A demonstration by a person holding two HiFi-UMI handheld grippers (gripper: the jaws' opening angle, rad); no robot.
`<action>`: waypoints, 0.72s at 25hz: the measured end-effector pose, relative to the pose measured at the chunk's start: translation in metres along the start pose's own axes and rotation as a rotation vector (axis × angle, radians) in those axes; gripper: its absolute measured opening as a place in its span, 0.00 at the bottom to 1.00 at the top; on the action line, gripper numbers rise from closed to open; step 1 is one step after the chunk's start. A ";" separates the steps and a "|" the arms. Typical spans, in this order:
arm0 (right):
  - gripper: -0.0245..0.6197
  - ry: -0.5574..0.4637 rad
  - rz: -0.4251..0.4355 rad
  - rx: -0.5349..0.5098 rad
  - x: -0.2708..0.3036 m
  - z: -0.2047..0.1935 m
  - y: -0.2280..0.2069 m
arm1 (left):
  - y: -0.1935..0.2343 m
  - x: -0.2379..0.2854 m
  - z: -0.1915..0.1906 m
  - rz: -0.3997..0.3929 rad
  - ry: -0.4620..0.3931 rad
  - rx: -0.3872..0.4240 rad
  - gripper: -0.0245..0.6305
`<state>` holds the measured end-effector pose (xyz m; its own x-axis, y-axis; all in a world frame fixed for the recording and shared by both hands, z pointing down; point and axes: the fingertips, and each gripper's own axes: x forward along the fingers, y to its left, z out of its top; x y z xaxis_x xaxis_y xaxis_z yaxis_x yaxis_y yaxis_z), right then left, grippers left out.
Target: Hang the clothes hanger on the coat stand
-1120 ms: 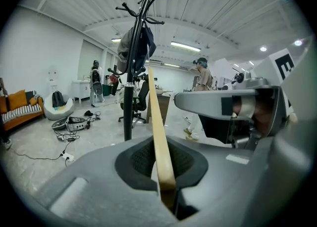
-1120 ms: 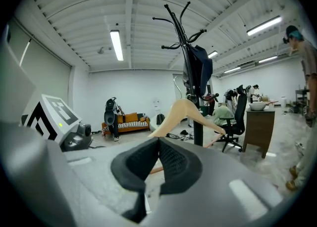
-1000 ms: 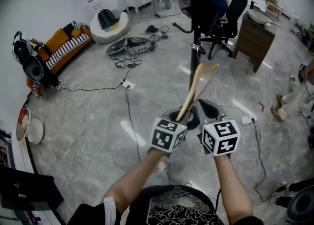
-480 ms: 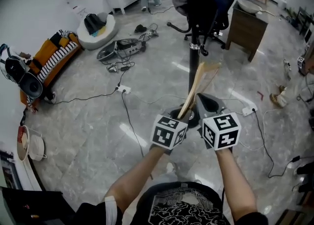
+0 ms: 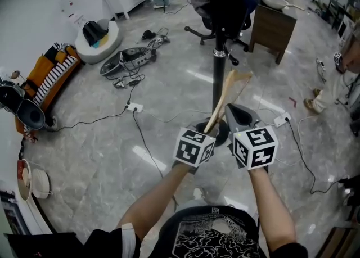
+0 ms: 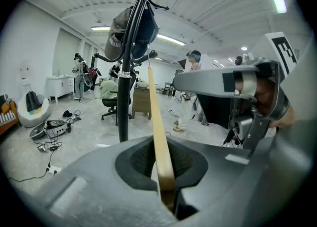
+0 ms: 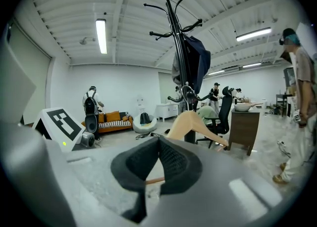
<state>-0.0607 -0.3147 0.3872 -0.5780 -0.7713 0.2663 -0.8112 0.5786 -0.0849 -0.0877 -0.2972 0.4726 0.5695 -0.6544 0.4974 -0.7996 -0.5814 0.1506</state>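
Observation:
A pale wooden clothes hanger (image 5: pixel 226 96) sticks up and away from my left gripper (image 5: pixel 210 131), which is shut on its lower end. In the left gripper view the hanger (image 6: pixel 156 122) runs edge-on up from the closed jaws of the left gripper (image 6: pixel 166 191). The black coat stand (image 5: pixel 218 77) rises just beyond, with dark clothes and a cap on it; its pole (image 6: pixel 124 97) stands left of the hanger. My right gripper (image 5: pixel 230 108) hovers beside the left one, shut, with nothing between its pads. Past the right gripper (image 7: pixel 158 139) show the hanger (image 7: pixel 198 124) and the stand (image 7: pixel 181 63).
A round black base (image 5: pixel 217 134) holds the stand on the marble floor. Behind it stand an office chair (image 5: pixel 225 29) and a wooden desk (image 5: pixel 273 26). Cables and a power strip (image 5: pixel 134 107) lie to the left. A person's legs (image 5: pixel 323 96) are at the right.
The coat stand and the room have slid nearer and lower in the head view. Both grippers keep the same pose, the left still holding the hanger.

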 end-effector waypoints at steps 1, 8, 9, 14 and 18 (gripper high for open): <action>0.04 -0.001 -0.007 0.001 0.003 0.001 -0.002 | 0.002 0.002 0.001 -0.006 0.002 0.004 0.07; 0.04 -0.003 -0.045 0.007 0.025 0.002 -0.006 | 0.026 0.017 0.001 -0.036 0.013 0.025 0.07; 0.04 -0.002 -0.049 0.007 0.028 0.003 -0.007 | 0.029 0.020 0.001 -0.039 0.016 0.028 0.07; 0.04 0.001 -0.073 0.004 0.036 0.004 -0.011 | 0.042 0.027 0.000 -0.050 0.026 0.040 0.07; 0.04 0.001 -0.088 0.008 0.040 0.004 -0.014 | 0.049 0.031 -0.003 -0.057 0.032 0.044 0.07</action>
<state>-0.0724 -0.3546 0.3950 -0.5047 -0.8185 0.2744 -0.8593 0.5069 -0.0687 -0.1093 -0.3447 0.4977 0.6069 -0.6042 0.5164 -0.7564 -0.6386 0.1417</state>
